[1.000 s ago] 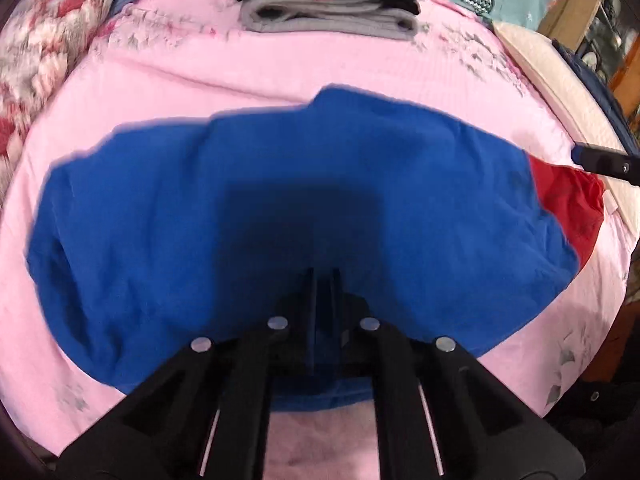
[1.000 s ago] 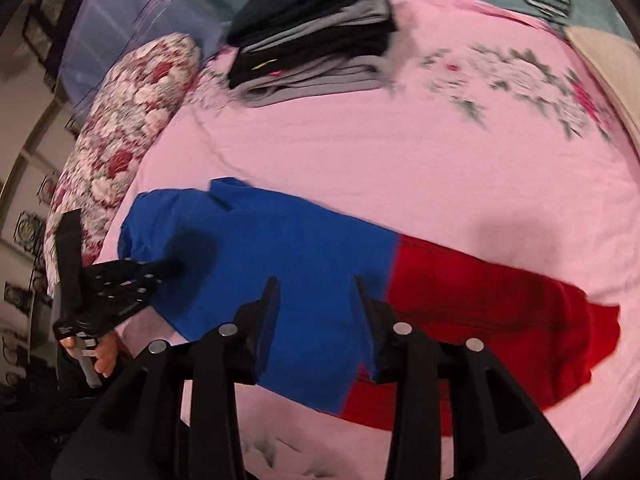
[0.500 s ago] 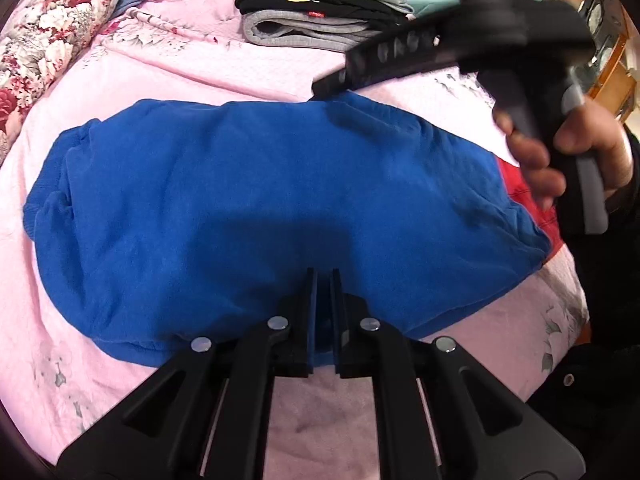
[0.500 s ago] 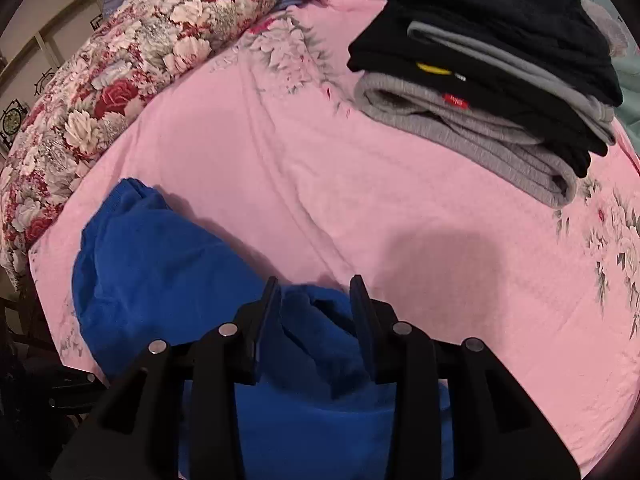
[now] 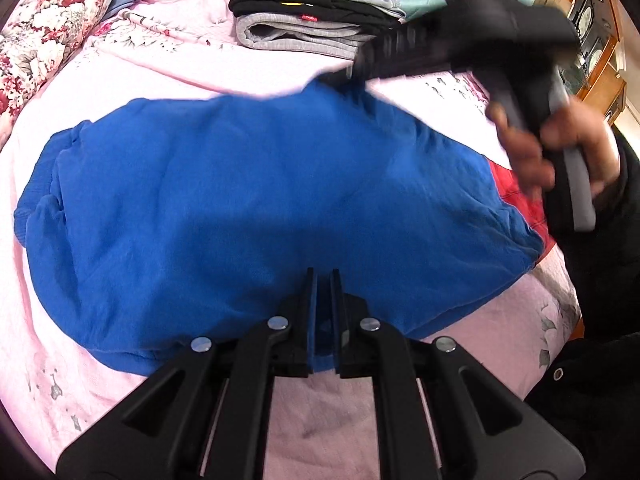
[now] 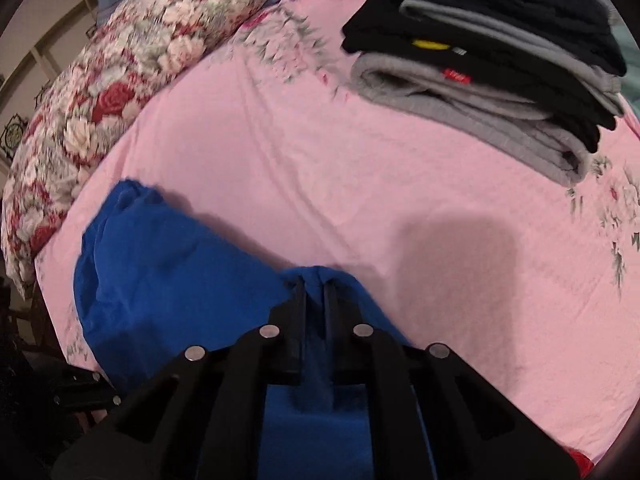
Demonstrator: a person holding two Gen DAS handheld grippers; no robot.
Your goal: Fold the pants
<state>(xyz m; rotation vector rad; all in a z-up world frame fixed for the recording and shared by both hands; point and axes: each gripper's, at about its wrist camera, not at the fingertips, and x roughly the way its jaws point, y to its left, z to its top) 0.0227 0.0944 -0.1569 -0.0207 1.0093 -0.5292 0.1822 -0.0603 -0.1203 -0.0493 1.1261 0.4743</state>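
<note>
Lying across the pink bedsheet (image 5: 192,68), the pants (image 5: 248,200) are spread as a broad blue panel, with a red section (image 5: 516,196) showing at the right end in the left wrist view. The left gripper (image 5: 322,312) has its jaws drawn nearly together on the near hem, a thin band of blue cloth visible between them. The right gripper (image 6: 314,308) is likewise closed to a narrow slot on the far edge of the blue fabric, where a small ridge of cloth rises between its jaws. From the left wrist view, the right hand (image 5: 560,152) appears blurred around the tool handle. The fabric reads as a soft, light knit: it wrinkles at the left end and drapes with no stiffness, so it will likely sag and fold under its own weight once lifted. Holds are best taken at hems or doubled edges, where the layers give the jaws more to bite; a single-layer pinch may slip or leave the lower layer behind. A stack of folded clothes (image 6: 500,60) sits well apart at the far side of the bed, and a floral pillow (image 6: 120,80) lies to the left.
</note>
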